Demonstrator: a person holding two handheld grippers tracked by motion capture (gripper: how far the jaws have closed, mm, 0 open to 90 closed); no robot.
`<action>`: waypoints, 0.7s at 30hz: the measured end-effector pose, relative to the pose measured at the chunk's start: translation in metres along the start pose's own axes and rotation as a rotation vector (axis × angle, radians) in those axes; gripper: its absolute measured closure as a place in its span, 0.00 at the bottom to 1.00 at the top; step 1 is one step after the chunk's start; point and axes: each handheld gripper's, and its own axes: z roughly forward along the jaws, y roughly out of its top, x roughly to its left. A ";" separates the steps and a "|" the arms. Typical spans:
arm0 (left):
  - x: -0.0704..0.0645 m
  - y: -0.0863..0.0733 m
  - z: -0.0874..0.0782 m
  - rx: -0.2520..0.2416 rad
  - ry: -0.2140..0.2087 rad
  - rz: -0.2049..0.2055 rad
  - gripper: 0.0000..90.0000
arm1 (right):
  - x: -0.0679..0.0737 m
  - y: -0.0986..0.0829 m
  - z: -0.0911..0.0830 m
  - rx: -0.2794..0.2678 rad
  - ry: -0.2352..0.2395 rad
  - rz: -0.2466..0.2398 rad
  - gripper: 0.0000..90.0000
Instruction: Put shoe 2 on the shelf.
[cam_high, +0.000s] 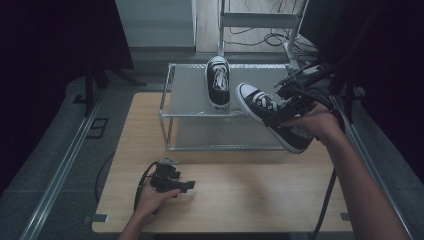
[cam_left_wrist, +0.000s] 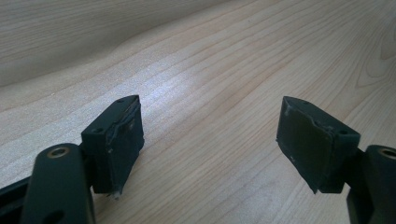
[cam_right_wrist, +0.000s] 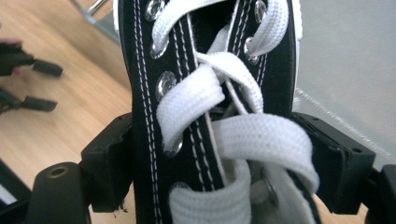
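Item 1: left gripper (cam_high: 186, 186). Nearest the person, held in the left hand (cam_high: 152, 200), low on the counter (cam_high: 240, 200). Jaws stand wide apart with nothing between them; in the left gripper view its gap (cam_left_wrist: 210, 140) frames bare wood grain. A black cable (cam_high: 140, 187) loops from its rear beside the hand.

Item 2: counter. Light wood top. It lies directly under the left gripper and below and short of the right gripper.

Item 3: right gripper (cam_high: 290, 107). Held in the right hand (cam_high: 320, 122), raised above the counter, well apart from the left gripper and beyond it. Jaws are closed against the 2 sides of a shoe, clamping it at the laced upper near the opening. In the right gripper view (cam_right_wrist: 224, 163) black canvas, metal eyelets and white laces sit between the 2 pads, touching both.

Item 4: held shoe (cam_high: 265, 112). Black canvas sneaker, white toe cap, white laces, white sole edge. It is tilted in the right gripper, toe pointing away from the hand toward the rack, heel lower and nearer the person, off the counter.

Item 5: rack (cam_high: 190, 95). Metal frame with grey shelves, standing on the counter just ahead of the right gripper; the held shoe's toe overlaps its top shelf in the high view.

Item 6: second shoe (cam_high: 218, 82). Same type, resting flat on the rack's top shelf, just beyond the held shoe's toe, apart from it.
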 end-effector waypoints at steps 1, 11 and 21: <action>0.000 0.000 0.000 0.000 0.000 0.000 0.26 | -0.002 0.002 0.001 0.003 -0.007 0.012 0.22; 0.000 0.000 0.001 0.004 0.000 0.002 0.26 | -0.014 0.027 0.011 0.032 -0.049 0.081 0.22; 0.000 0.000 0.002 0.001 -0.001 0.000 0.26 | -0.022 0.053 0.020 0.052 -0.084 0.151 0.22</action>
